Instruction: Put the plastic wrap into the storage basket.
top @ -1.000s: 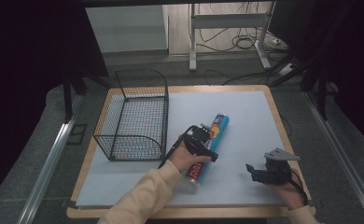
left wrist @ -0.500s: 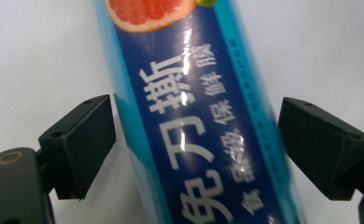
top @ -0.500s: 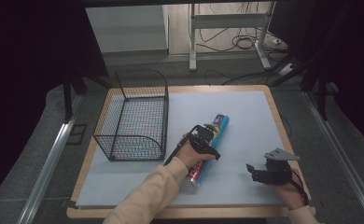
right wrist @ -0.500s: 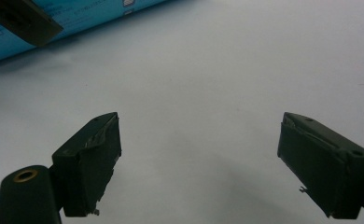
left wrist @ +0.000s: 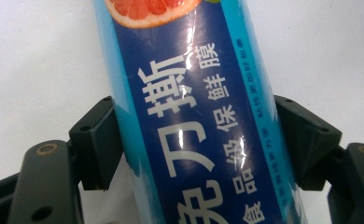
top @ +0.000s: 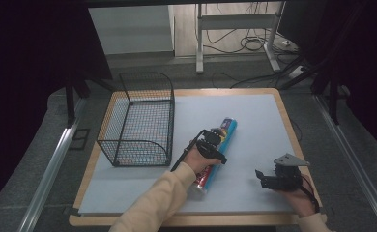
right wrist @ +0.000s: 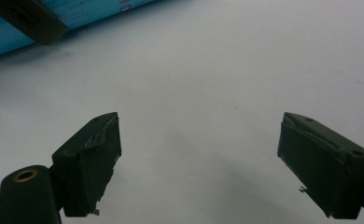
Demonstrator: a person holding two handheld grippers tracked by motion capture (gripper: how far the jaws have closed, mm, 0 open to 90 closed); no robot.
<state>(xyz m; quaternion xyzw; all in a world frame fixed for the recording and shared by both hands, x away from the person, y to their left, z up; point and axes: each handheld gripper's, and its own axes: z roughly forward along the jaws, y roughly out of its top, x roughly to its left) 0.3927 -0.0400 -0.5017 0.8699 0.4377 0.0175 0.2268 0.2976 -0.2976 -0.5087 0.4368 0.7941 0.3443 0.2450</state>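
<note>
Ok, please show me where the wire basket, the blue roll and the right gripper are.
wire basket (top: 145,128): high view, mesh floor.
blue roll (left wrist: 194,116): left gripper view, printed label between the jaws.
right gripper (right wrist: 199,158): right gripper view, midway between its open fingertips.

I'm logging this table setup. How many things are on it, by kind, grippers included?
Wire basket: 1
Blue roll of cling film: 1
Grippers: 2, the left gripper and the right gripper
Total: 4
</note>
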